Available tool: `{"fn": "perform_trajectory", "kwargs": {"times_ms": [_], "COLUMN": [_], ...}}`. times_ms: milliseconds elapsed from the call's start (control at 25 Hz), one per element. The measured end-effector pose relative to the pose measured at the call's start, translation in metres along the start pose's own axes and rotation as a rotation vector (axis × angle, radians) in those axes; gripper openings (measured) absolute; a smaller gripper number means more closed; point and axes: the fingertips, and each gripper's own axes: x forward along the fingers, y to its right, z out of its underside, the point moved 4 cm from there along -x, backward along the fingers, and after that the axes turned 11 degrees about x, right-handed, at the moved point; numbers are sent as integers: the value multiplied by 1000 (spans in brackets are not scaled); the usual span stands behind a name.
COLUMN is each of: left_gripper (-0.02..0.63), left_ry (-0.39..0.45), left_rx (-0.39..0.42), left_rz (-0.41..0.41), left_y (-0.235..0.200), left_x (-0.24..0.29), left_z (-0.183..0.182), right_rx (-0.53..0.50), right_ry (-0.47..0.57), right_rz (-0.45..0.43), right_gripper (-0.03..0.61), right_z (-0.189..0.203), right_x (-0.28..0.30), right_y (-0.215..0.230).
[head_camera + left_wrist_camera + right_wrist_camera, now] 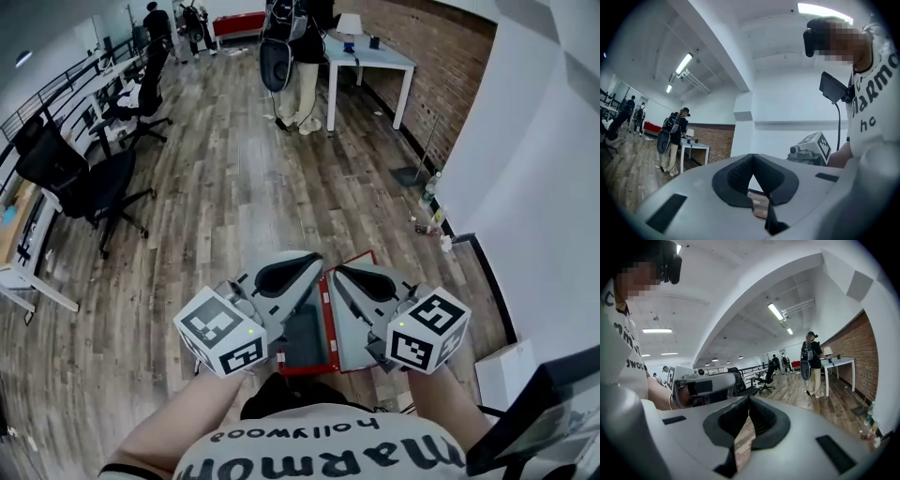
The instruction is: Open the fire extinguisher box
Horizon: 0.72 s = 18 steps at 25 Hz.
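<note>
Head view, floor [234,187] being bounded rightward by wall [544,187], red box [327,323], long edge running up-frame, left gripper [314,260] and right gripper [342,272], jaws being held pressed together, empty.

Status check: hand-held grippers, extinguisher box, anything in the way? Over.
Left hand-held gripper shut, empty; right hand-held gripper shut, empty. Fire extinguisher box below both. Nothing seen in the way.

Wood-plank floor [234,169] spreads ahead of the left gripper [309,261] and right gripper [345,271]. Far ahead, a white table [370,54] stands by a brick wall [441,66]. Black office chairs [89,183] sit off the left gripper's left. A white wall [534,141] rises right of the right gripper. Tube lights [776,311] run overhead.
</note>
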Motion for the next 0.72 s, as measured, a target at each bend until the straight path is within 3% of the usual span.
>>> {"fn": "perform_trajectory", "kwargs": {"times_ms": [360,720], "left_gripper": [6,6], "left_ry": [-101,-113], "left_rx": [-43,-81], "left_rz": [-121,-140], "left_y": [4,-4], "left_x": [-15,-23], "left_z": [35,42], "right_rx": [48,24], "right_ry": [-68,-118], "right_rz": [-13,-19], "right_gripper": [9,9], "right_z": [8,15], "right_x": [-8,0], "right_y": [14,13]}}
